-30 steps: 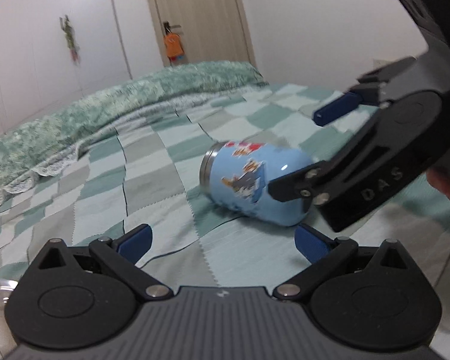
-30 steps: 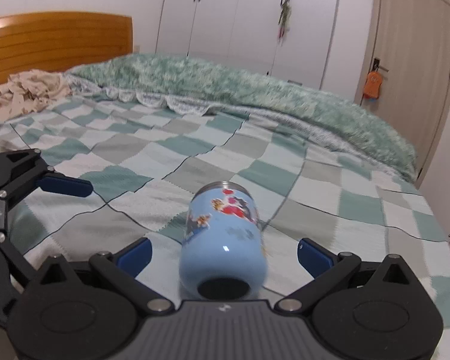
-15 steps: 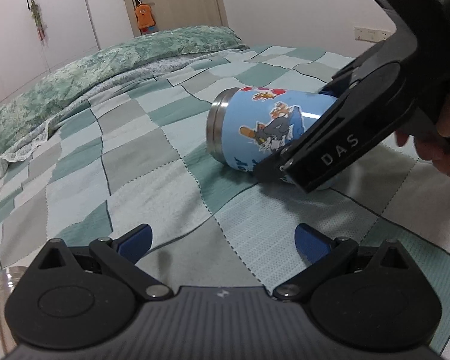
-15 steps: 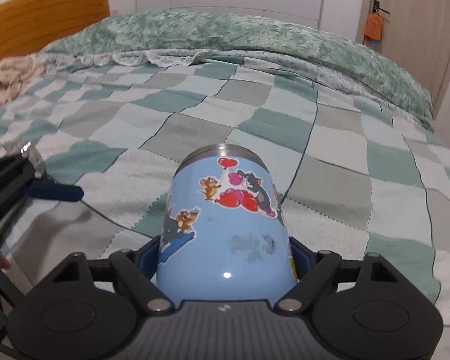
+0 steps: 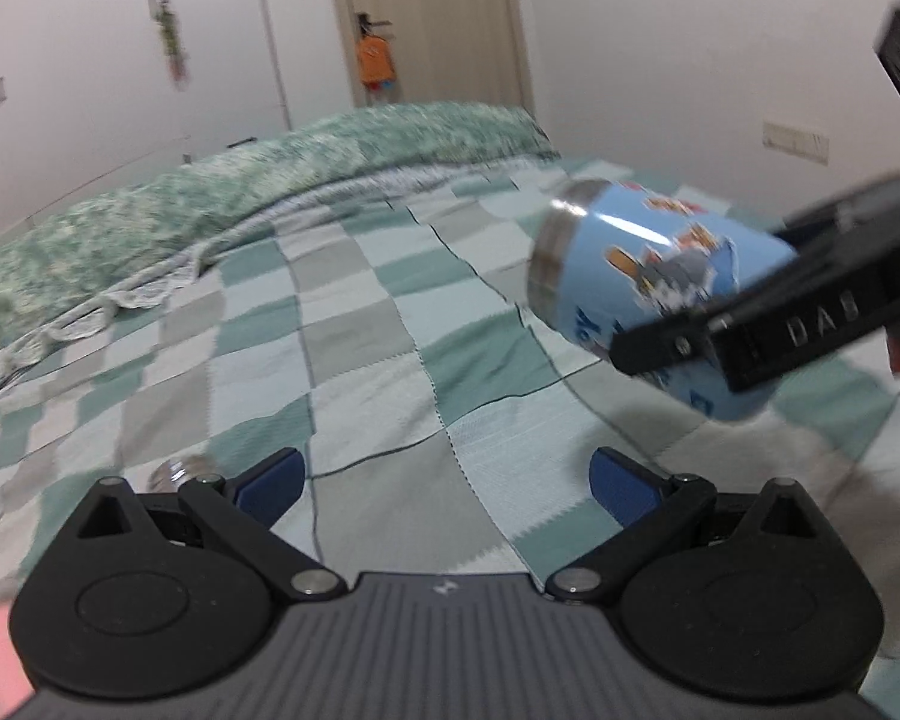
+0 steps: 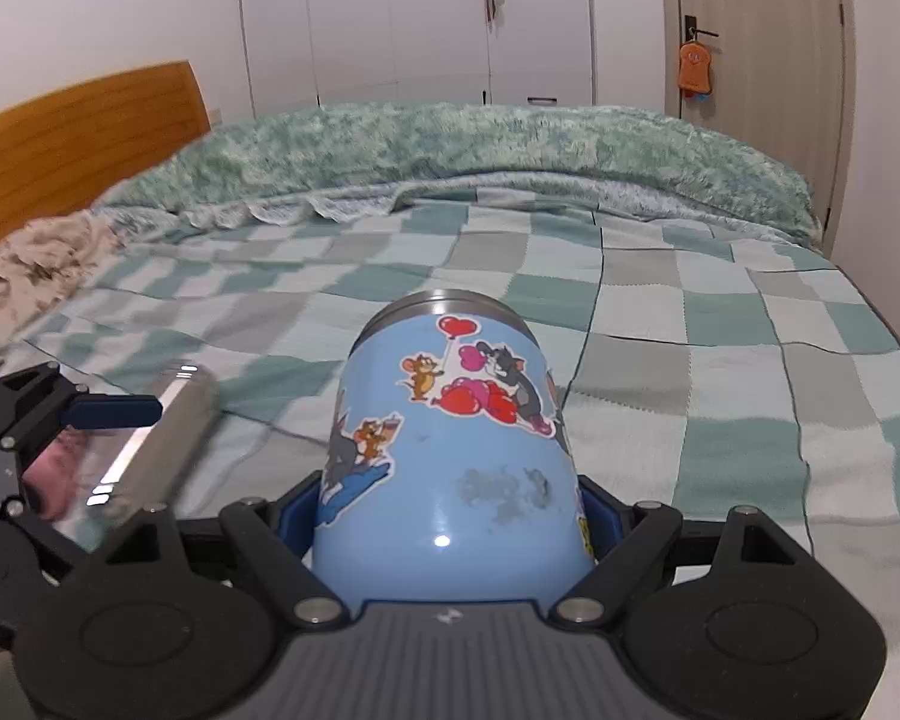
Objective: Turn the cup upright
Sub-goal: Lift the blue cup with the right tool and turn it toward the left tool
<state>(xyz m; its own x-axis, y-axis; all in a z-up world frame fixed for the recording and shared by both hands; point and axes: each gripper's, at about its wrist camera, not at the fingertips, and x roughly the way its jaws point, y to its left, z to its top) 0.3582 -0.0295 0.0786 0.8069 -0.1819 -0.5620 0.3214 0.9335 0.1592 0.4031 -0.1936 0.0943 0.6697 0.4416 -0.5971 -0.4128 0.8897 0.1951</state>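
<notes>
Gripping the glossy blue cartoon-stickered cup (image 6: 450,450) near its rounded base, your right gripper (image 6: 450,516) has its blue pads pressed on both sides, holding it tilted clear above the checked woven bedspread (image 5: 390,396), steel rim forward. Your left gripper (image 5: 444,480) hangs spread wide and empty beside the cup, near a clear tumbler (image 6: 150,444).

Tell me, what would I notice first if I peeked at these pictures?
The light blue cartoon cup jumps out first: it sits clamped between the blue pads of the right hand-held gripper, steel rim pointing away toward the fluffy green blanket. Under it spreads a green and grey checked bedspread, and the left hand-held gripper waits open nearby.
</notes>
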